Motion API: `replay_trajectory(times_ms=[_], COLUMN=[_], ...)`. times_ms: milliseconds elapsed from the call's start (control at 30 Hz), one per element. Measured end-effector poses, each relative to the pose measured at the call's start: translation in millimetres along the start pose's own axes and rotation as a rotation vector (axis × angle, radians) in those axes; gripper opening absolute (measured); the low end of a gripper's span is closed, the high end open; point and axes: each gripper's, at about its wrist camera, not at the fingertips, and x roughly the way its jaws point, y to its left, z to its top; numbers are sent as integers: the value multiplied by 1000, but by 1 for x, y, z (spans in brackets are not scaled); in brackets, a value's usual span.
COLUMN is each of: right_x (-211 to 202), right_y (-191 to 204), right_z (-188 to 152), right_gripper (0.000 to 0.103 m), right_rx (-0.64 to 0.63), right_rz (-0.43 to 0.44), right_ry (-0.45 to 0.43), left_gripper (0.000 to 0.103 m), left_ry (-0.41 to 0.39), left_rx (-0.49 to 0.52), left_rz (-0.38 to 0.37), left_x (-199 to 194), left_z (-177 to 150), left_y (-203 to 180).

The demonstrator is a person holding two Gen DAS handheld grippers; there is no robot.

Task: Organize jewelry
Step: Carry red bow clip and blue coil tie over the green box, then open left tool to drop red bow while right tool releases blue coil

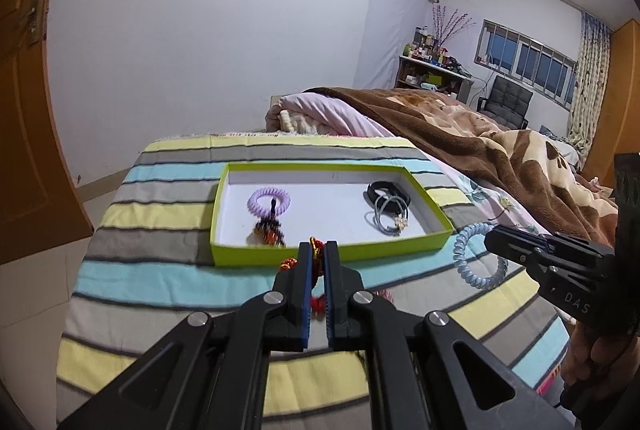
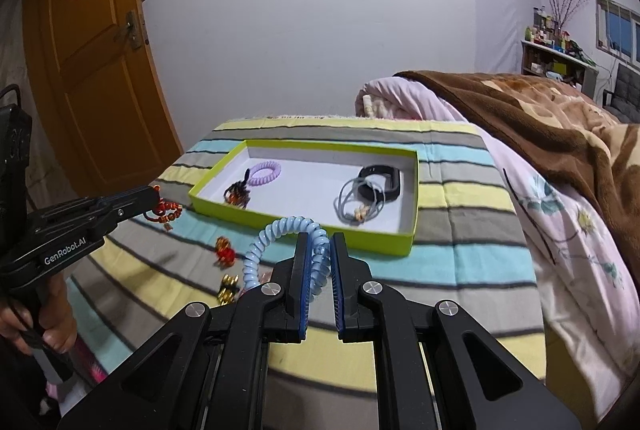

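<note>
A lime-green shallow box [image 1: 320,255] [image 2: 288,220] lies on a striped cloth. Inside are a purple spiral hair tie [image 1: 268,200] [image 2: 265,172], a dark beaded piece [image 1: 269,228] [image 2: 237,195], a black band [image 1: 387,192] [image 2: 380,182] and grey elastic loops [image 1: 387,216] [image 2: 356,204]. My left gripper [image 1: 318,250] [image 2: 154,204] is shut on a red beaded bracelet [image 1: 316,262] [image 2: 164,212], just in front of the box's near wall. My right gripper [image 2: 320,244] [image 1: 490,240] is shut on a light-blue spiral hair tie [image 2: 272,238] [image 1: 474,258], right of the box.
Loose on the striped cloth [image 2: 460,214] lie a red bead piece [image 2: 225,250] and a gold piece [image 2: 228,288]. A bed with a brown blanket [image 1: 460,126] and pink quilt [image 2: 560,214] lies right. An orange door [image 2: 92,70] stands left.
</note>
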Motion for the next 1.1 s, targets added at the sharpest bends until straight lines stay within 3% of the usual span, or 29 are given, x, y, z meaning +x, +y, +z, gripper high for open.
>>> replay_trajectory(times_ms=[333,600,1100], right_x=[46,103,171], right_y=[-15,-30,-43], right_z=[31,50,58], right_gripper=[9,9,10], right_rx=[0,3,20], right_rz=[-11,-31,-48], right_ry=[5,59,151], left_gripper=[6,6,6], left_ry=[7,32,122], left_rx=[6,14,27], left_rz=[-21,-36,-31], left_x=[50,97,152], left_z=[28,39,33], left_y=[5,10,14])
